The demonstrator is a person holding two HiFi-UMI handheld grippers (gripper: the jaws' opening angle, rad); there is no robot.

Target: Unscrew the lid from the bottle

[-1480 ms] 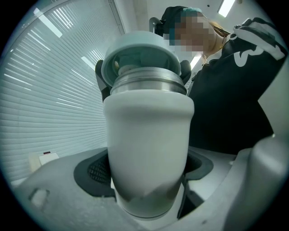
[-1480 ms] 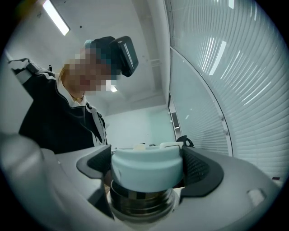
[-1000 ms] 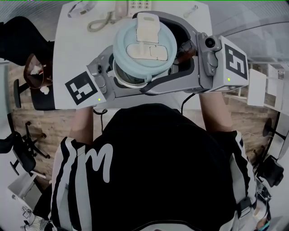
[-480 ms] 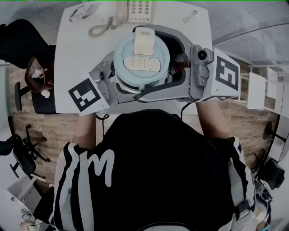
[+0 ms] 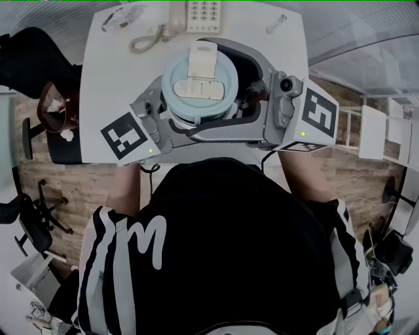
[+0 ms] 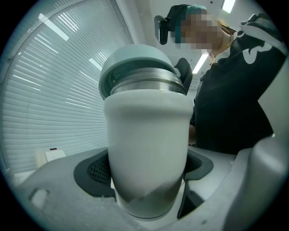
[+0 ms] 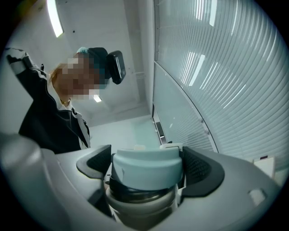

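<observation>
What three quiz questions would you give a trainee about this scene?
1. True or false: the left gripper is shut on the body of the white bottle.
2. What do the fingers of the right gripper clamp? A) the lid B) the bottle's base C) nothing
3. Fill in: on the desk beyond the bottle lies a ____.
Key: 1 true. 2 A. 3 telephone.
</observation>
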